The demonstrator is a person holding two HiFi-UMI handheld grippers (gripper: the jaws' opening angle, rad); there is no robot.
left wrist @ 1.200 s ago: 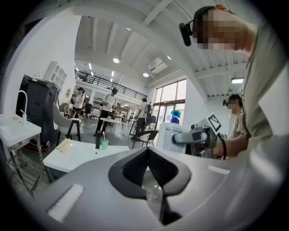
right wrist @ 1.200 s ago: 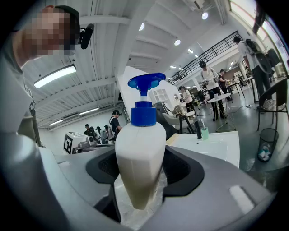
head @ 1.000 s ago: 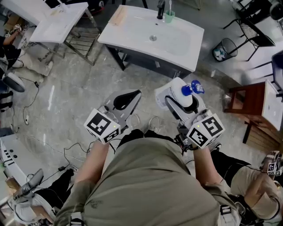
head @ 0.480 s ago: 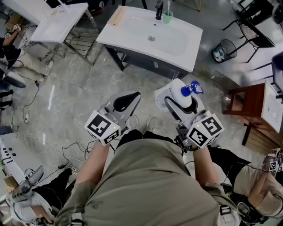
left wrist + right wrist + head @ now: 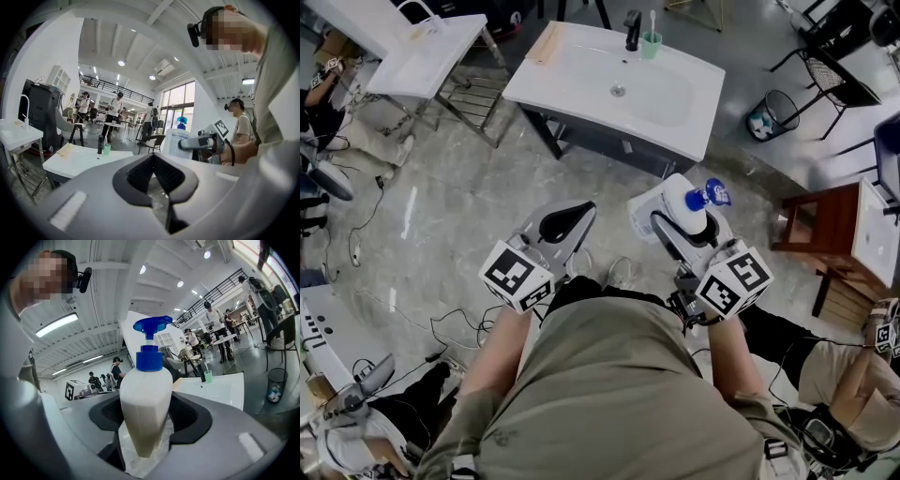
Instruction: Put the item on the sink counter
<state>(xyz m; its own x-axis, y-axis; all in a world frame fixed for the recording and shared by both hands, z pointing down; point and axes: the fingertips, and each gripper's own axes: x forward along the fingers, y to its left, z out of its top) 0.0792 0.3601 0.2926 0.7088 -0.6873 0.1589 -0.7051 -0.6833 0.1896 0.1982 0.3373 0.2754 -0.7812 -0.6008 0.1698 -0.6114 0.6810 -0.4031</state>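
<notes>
Right gripper [image 5: 146, 430]: its 2 fingers are clamped on the lower body of a white pump bottle [image 5: 144, 404], which stands upright between them, its blue pump head [image 5: 151, 341] on top. The head view shows the same grip from above, the bottle [image 5: 684, 199] lying along the gripper [image 5: 673, 214], carried over the grey floor [image 5: 469, 206], well short of the white sink desk [image 5: 572, 80].

Left gripper [image 5: 157, 180]: fingers drawn together, nothing between them. From the head view it [image 5: 579, 214] rides just beside the right one, both in front of the person's olive shirt [image 5: 609, 394].

On the sink desk the head view picks out a black faucet [image 5: 632, 28], a green cup [image 5: 651, 44] holding a toothbrush right beside it, and a tan wooden piece [image 5: 546, 42] at the left edge. A second white sink [image 5: 422, 56] stands further left, and a wire wastebasket [image 5: 766, 114] to the right.

Only the gripper views give the room at eye level: the left one catches the bottle [image 5: 178, 140] side-on with people standing in the background, and the right one catches the sink desk [image 5: 220, 387] beyond the bottle.
</notes>
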